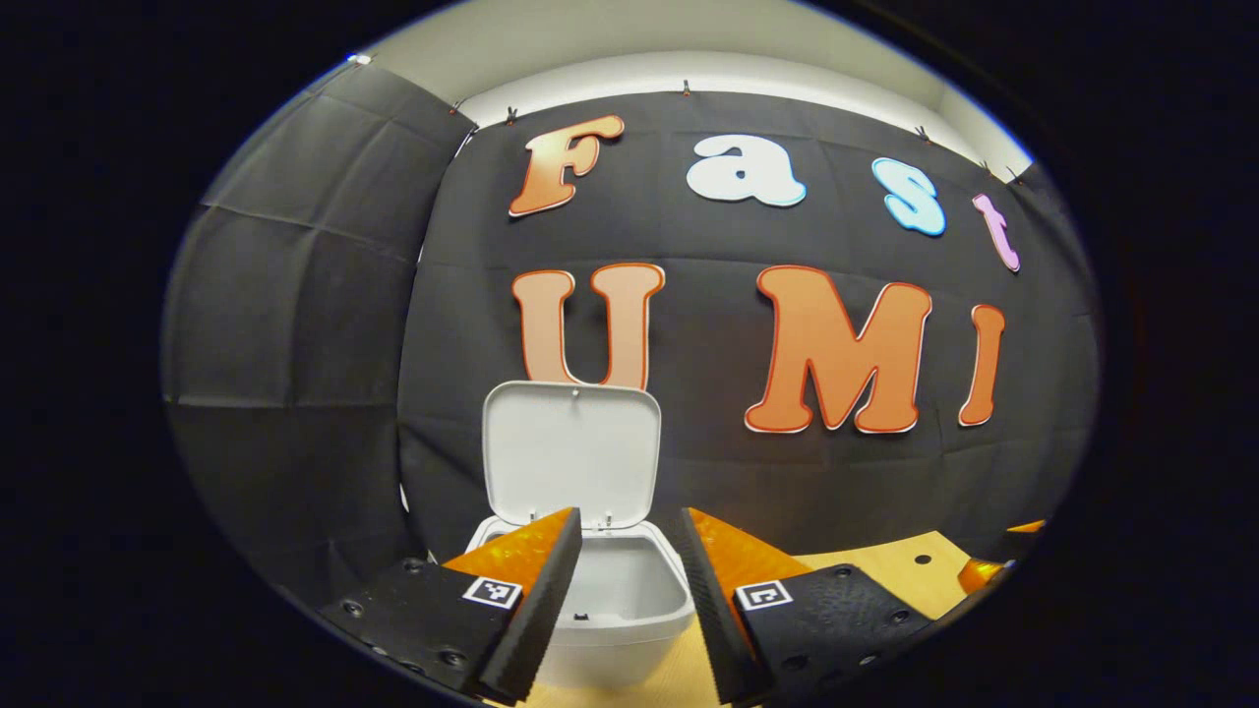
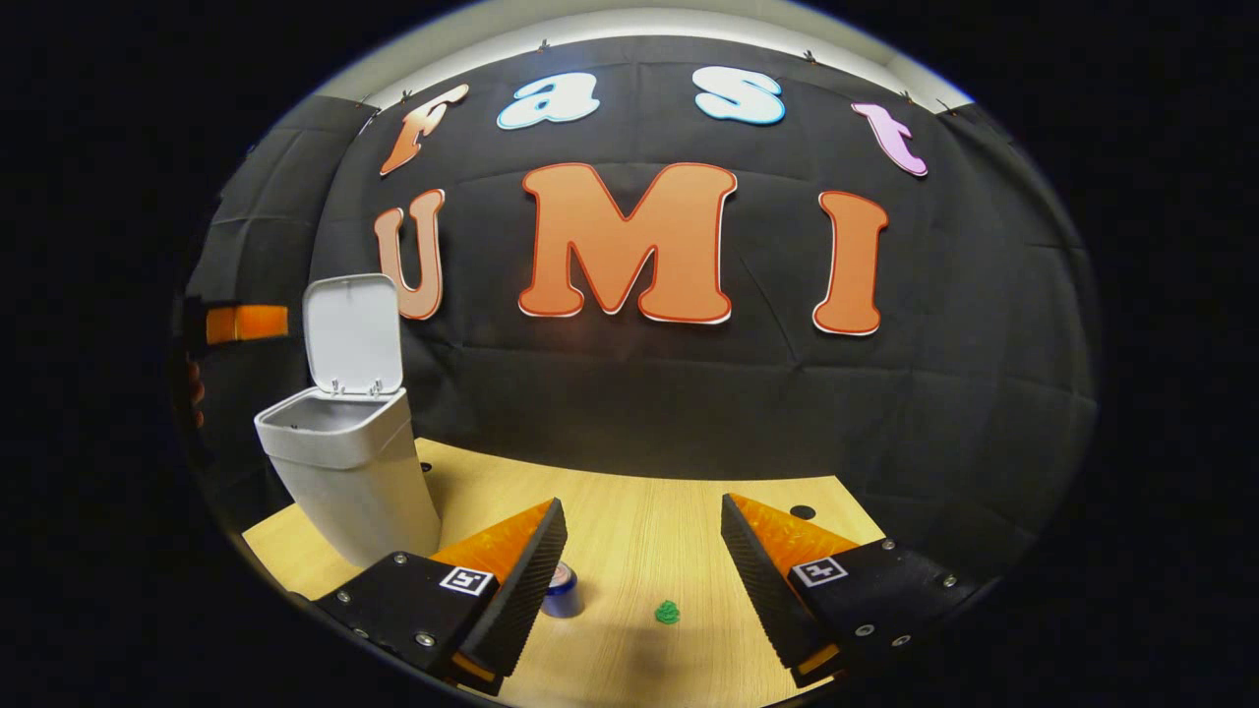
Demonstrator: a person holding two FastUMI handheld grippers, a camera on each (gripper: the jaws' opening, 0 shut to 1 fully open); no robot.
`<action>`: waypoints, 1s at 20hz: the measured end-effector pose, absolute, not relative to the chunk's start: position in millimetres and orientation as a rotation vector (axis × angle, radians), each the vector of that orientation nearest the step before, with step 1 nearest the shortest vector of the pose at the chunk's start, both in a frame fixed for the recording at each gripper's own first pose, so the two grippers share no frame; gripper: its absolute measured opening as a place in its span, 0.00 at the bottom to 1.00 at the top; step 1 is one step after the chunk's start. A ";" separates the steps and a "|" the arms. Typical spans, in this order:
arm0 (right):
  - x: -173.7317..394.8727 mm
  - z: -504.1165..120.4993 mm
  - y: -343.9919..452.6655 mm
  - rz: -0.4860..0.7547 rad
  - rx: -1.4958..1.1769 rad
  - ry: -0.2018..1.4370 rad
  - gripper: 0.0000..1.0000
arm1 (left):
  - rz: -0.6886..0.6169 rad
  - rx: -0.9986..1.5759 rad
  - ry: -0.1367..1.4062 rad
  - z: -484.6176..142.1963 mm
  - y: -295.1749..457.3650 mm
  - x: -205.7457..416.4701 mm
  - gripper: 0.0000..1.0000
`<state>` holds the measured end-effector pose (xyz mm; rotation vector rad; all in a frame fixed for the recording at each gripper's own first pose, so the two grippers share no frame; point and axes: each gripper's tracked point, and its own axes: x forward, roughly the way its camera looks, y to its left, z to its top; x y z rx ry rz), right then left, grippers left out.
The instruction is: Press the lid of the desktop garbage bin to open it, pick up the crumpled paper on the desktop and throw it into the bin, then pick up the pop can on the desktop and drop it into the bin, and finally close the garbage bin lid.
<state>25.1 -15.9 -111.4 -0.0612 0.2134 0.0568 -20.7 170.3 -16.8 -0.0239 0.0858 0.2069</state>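
Observation:
The white desktop bin (image 2: 344, 472) stands at the table's left with its lid (image 2: 351, 334) swung up and open. In the left gripper view my left gripper (image 1: 629, 600) hovers open just above and in front of the bin (image 1: 629, 590), looking into its white inside, the lid (image 1: 570, 452) upright behind. My right gripper (image 2: 644, 580) is open over the table. A small green crumpled paper (image 2: 668, 613) lies between its fingers, farther off. A blue pop can (image 2: 562, 590) sits beside the paper, partly hidden by one finger. The left gripper (image 2: 236, 323) also shows at the far left.
The light wooden table (image 2: 639, 511) runs back to the black cloth wall. A small dark hole (image 2: 803, 512) marks its far right part. A hand (image 2: 197, 393) shows behind the bin at the left edge.

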 end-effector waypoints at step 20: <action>80.4 -348.1 -43.8 0.030 -0.142 0.651 0.96 | 0.139 0.021 -0.018 43.9 76.6 -107.2 0.89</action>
